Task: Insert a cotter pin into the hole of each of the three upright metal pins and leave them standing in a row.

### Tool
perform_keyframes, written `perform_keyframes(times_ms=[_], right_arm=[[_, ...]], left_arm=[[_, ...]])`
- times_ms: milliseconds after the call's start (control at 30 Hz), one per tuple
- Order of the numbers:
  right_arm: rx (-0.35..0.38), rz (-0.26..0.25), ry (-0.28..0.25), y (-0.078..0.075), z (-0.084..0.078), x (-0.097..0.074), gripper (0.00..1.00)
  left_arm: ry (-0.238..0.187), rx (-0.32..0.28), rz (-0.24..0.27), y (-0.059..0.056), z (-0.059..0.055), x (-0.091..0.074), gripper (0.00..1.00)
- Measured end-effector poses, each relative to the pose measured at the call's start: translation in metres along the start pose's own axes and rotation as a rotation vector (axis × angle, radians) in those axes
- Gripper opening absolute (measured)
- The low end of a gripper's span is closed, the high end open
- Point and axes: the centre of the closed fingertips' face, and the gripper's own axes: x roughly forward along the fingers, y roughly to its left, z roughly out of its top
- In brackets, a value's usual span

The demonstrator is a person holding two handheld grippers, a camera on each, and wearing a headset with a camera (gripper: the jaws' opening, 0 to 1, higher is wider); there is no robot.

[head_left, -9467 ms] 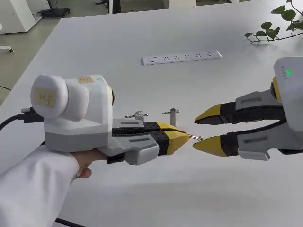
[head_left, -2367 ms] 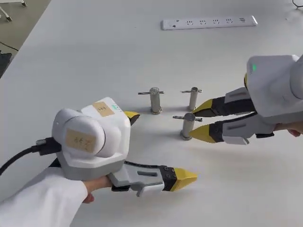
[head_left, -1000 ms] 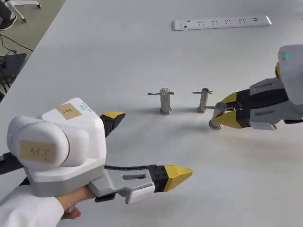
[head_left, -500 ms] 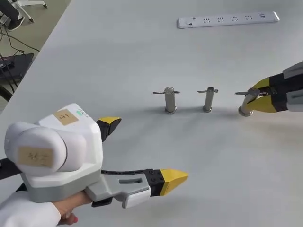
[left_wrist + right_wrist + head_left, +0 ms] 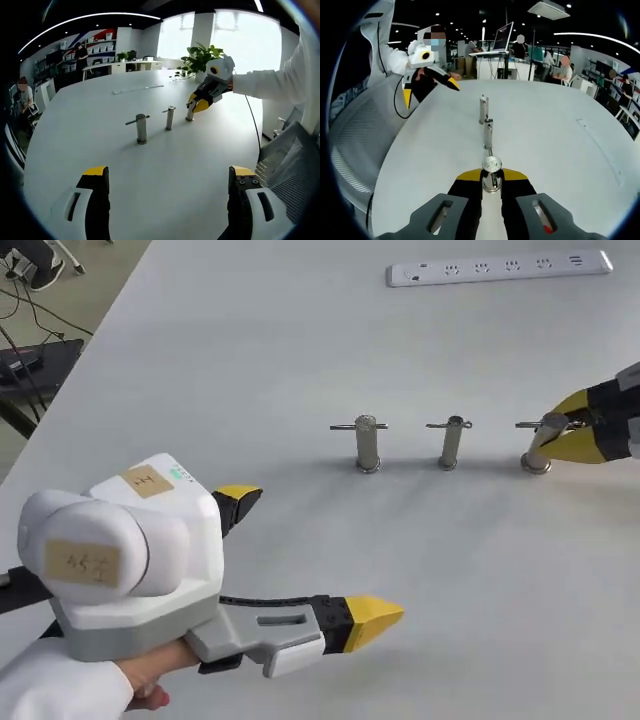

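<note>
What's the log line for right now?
right gripper: shut on end pin | left gripper: open, empty | other two pins: upright, cotters in

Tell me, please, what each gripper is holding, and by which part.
The right gripper grips the rightmost metal pin by its upper shaft, just below the head; the left gripper is open, holding nothing.

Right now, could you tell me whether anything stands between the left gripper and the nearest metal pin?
Nothing visible does. Just bare table lies between the open left gripper and the nearest pin. The middle pin and the end pin stand farther along the row.
</note>
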Motion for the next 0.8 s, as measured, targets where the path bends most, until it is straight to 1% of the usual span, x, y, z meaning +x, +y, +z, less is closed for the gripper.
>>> perform_keyframes(times_ms=[133,200,267,367,433,600,700,800], right_arm=[[0.002,-0.001,-0.001,-0.003,-0.003,0.001,0.08],[0.019,-0.002,-0.015,-0.005,-0.003,0.0,0.08],[0.039,0.005,-0.044,-0.005,0.0,-0.002,0.08],[0.023,-0.001,-0.028,-0.007,-0.003,-0.001,0.08],[0.033,-0.003,-0.039,-0.008,-0.003,-0.001,0.08],[0.025,0.006,-0.043,-0.009,-0.003,-0.001,0.08],[0.038,0.004,-0.05,-0.01,-0.003,-0.001,0.08],[0.048,0.0,-0.044,-0.01,-0.003,-0.001,0.08]], left_arm=[[-0.003,-0.003,0.016,0.006,0.002,-0.003,0.99],[-0.001,-0.004,0.024,0.009,0.001,-0.003,0.99],[0.001,-0.004,0.029,0.011,0.001,-0.004,0.99],[0.002,-0.006,0.035,0.013,0.001,-0.005,0.99],[0.013,-0.007,0.046,0.016,0.0,-0.005,0.99],[0.008,-0.003,0.048,0.017,0.001,-0.005,0.99],[0.018,-0.006,0.047,0.017,-0.001,-0.005,0.99],[0.02,-0.003,0.046,0.017,-0.001,-0.005,0.99]])
